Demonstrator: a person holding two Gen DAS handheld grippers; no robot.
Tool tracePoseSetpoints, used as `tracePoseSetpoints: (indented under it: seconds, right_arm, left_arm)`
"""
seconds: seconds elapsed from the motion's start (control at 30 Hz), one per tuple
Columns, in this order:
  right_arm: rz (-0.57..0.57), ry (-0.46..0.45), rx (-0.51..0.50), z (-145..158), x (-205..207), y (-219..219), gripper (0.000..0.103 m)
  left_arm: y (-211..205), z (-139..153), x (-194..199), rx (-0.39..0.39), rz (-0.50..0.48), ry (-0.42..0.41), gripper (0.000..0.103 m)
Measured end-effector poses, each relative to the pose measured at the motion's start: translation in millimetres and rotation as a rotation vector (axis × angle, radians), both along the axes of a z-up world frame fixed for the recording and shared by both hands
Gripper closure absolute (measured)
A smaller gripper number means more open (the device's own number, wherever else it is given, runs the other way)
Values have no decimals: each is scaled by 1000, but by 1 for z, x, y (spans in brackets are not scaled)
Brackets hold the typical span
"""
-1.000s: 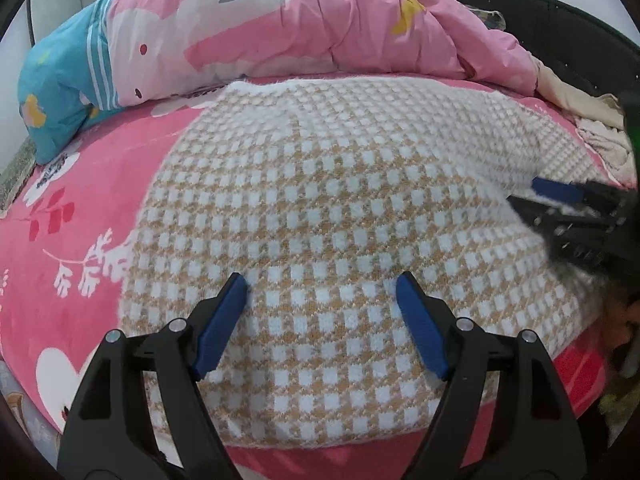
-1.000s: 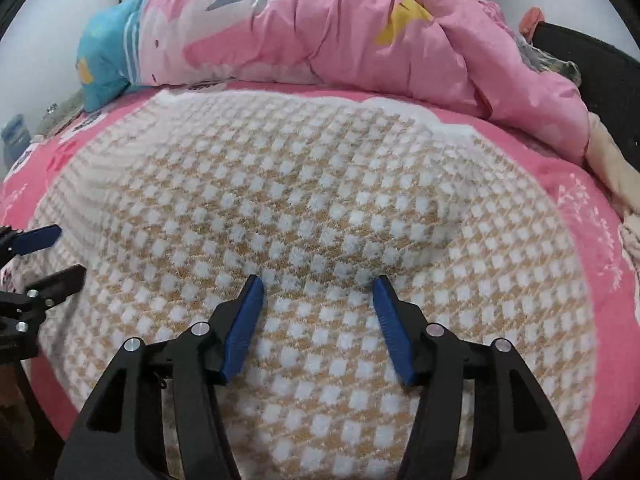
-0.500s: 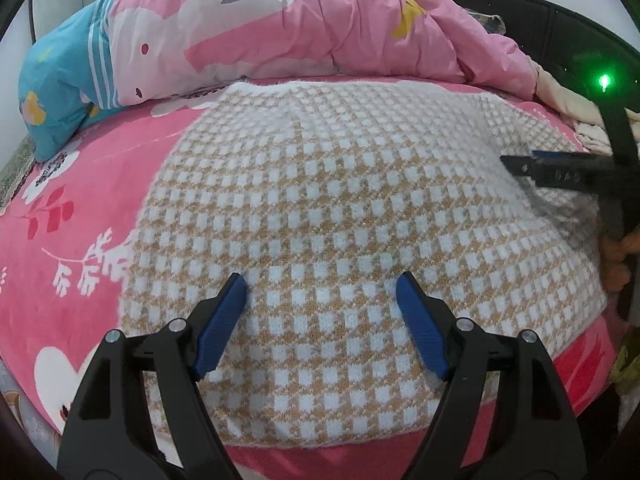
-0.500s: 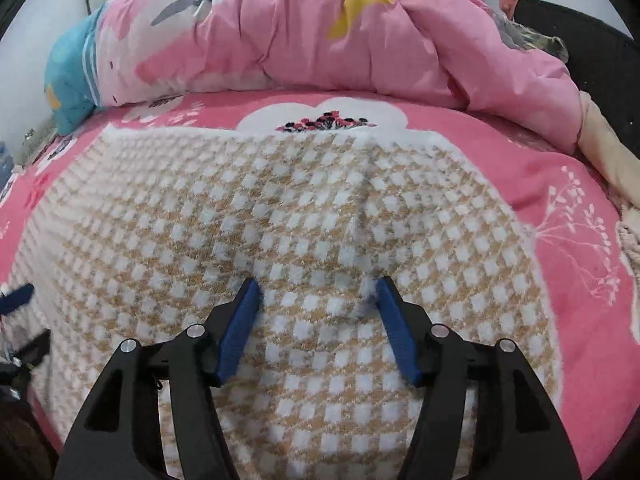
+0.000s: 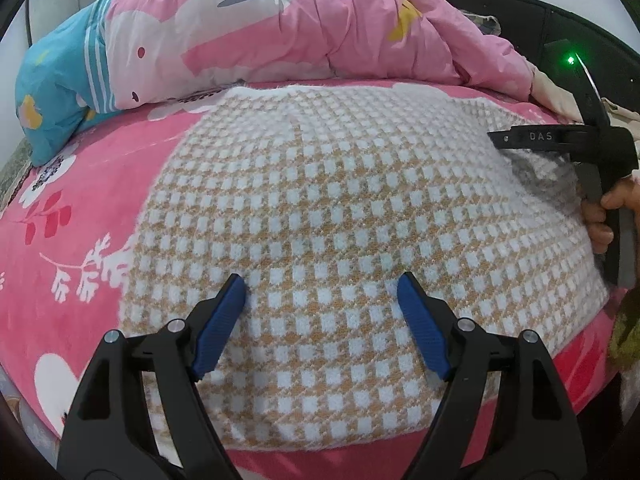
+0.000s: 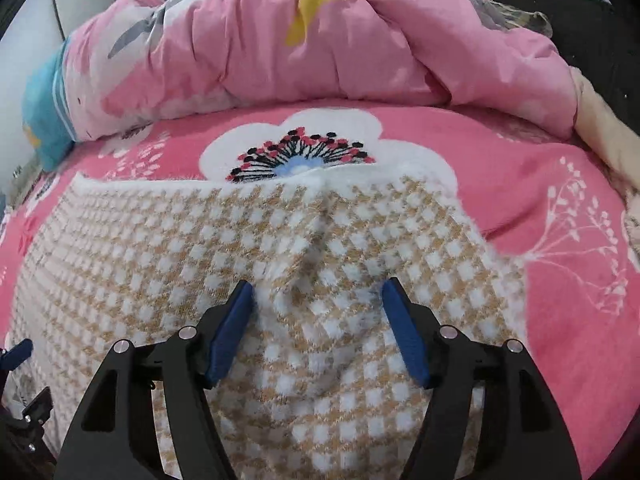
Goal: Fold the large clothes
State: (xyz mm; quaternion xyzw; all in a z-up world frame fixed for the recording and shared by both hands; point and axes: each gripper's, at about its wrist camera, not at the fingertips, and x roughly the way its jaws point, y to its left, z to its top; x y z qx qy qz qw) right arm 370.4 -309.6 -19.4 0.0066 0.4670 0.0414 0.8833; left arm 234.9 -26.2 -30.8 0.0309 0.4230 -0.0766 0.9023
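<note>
A large tan-and-white checked knit garment (image 5: 340, 200) lies spread flat on the pink bed. My left gripper (image 5: 322, 320) hovers open over its near edge, nothing between the blue pads. In the right wrist view, my right gripper (image 6: 318, 320) is over the garment (image 6: 180, 260) near its far right corner. Its jaws are opening, and a raised ridge of cloth runs between them with neither pad pressing on it. The left wrist view shows the right gripper (image 5: 500, 138) side-on at the right edge, held by a hand (image 5: 600, 216).
A bunched pink quilt (image 5: 320, 32) and a blue pillow (image 5: 52, 92) lie along the far side of the bed. A black headboard (image 5: 520, 12) and beige clothes (image 5: 560, 92) sit at the far right. The pink flowered sheet (image 6: 540, 200) shows around the garment.
My right gripper has moved across the garment toward its far right corner and its jaws have widened. A ridge of cloth has risen between them. The left gripper has kept still.
</note>
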Motion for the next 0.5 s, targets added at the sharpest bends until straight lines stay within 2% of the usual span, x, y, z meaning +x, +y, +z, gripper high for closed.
tracePoseSetpoints:
  seconds: [0.1, 0.2, 0.3, 0.33, 0.4, 0.43, 0.47, 0.5]
  right_arm:
    - [-12, -6, 61, 20, -15, 3, 37]
    - [27, -37, 119, 35, -25, 16, 36]
    - [77, -45, 51, 31, -26, 45, 31]
    - [83, -38, 27, 25, -26, 51, 30]
    - [83, -26, 8, -2, -23, 55, 20]
    - [82, -26, 25, -6, -24, 53, 20]
    - [85, -20, 31, -5, -24, 52, 20]
    - [89, -4, 23, -1, -24, 53, 20]
  left_arm:
    - [8, 25, 1, -6, 21, -54, 28]
    - [10, 51, 11, -7, 27, -112, 28]
    - [8, 65, 37, -39, -3, -126, 28]
    - [8, 59, 52, -63, -8, -94, 28]
    - [8, 32, 78, -49, 12, -4, 28]
    - [6, 4, 92, -38, 18, 77, 24]
    - [6, -9, 94, -41, 15, 83, 20]
    - [6, -12, 91, -37, 3, 54, 20]
